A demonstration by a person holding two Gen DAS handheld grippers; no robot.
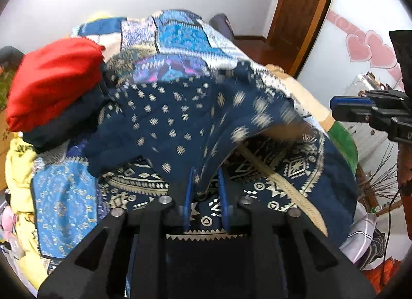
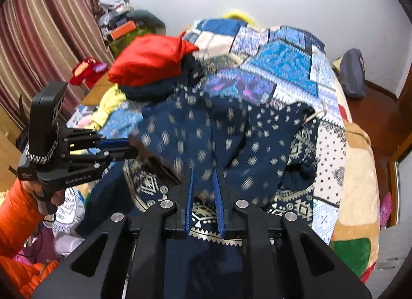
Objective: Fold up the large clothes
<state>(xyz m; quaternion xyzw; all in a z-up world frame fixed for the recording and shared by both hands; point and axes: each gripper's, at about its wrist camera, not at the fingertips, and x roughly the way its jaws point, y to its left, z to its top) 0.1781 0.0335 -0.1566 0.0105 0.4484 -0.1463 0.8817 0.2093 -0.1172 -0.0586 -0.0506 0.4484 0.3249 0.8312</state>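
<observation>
Garment: my navy patterned cloth (image 1: pixel 180 124) lies across the near half of the bed (image 2: pixel 360 170), one flap raised over the lower layer and blurred.
Left claw (image 1: pixel 205 185): fingers slightly parted, a fold of the cloth between them; I cannot tell whether the pads pinch it.
Right claw (image 2: pixel 203 190): narrowly parted too, cloth edge in the gap, grip equally unclear.
Step, as I judge it: laying the flap over.
Doing it well: I should set both corners down level, edges matched, short of the red bundle (image 1: pixel 56 80) at the bed's far left corner.

Patterned garment (image 1: pixel 180 124) on quilt (image 1: pixel 177 33), clothes pile (image 1: pixel 51 80) at its left
</observation>
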